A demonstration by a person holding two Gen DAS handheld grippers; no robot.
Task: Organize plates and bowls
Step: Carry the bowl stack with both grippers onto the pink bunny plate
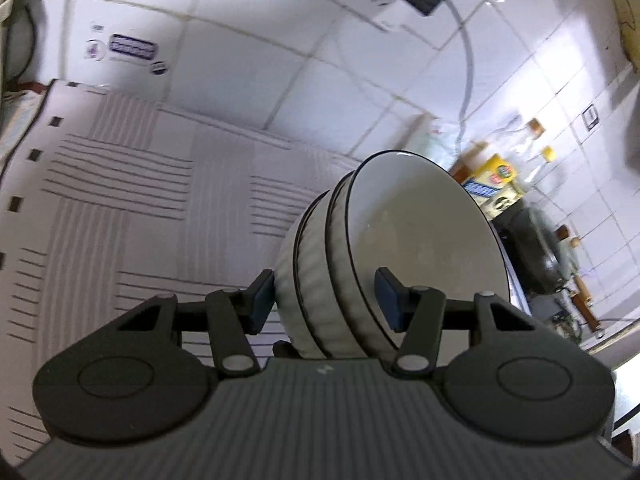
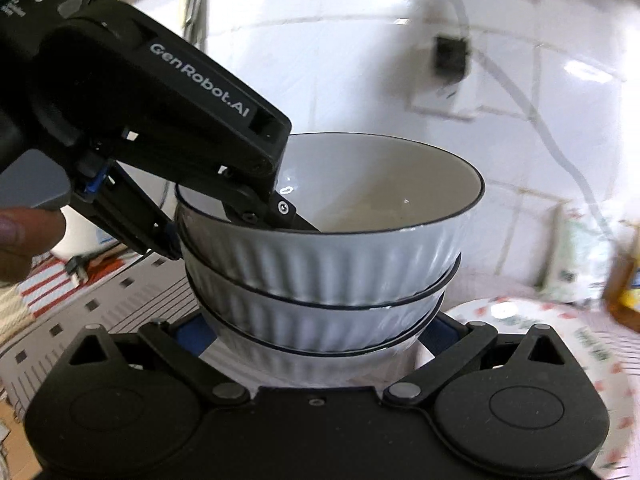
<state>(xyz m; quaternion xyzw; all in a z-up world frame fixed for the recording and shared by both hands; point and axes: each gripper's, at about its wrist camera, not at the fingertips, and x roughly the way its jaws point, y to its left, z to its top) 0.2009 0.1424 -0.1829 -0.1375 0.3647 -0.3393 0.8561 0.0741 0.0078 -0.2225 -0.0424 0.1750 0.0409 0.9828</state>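
Above the ribbed white mat (image 1: 120,208) on the worktop, we hold a stack of three ribbed white bowls (image 2: 328,264) clear of the surface. Our left gripper (image 1: 326,300) is clamped across the stack's wall, one finger (image 2: 296,222) inside the top bowl. Our right gripper (image 2: 316,332) flanks the lowest bowl; we cannot tell whether its pads press. A floral plate (image 2: 560,332) lies toward the worktop's right edge.
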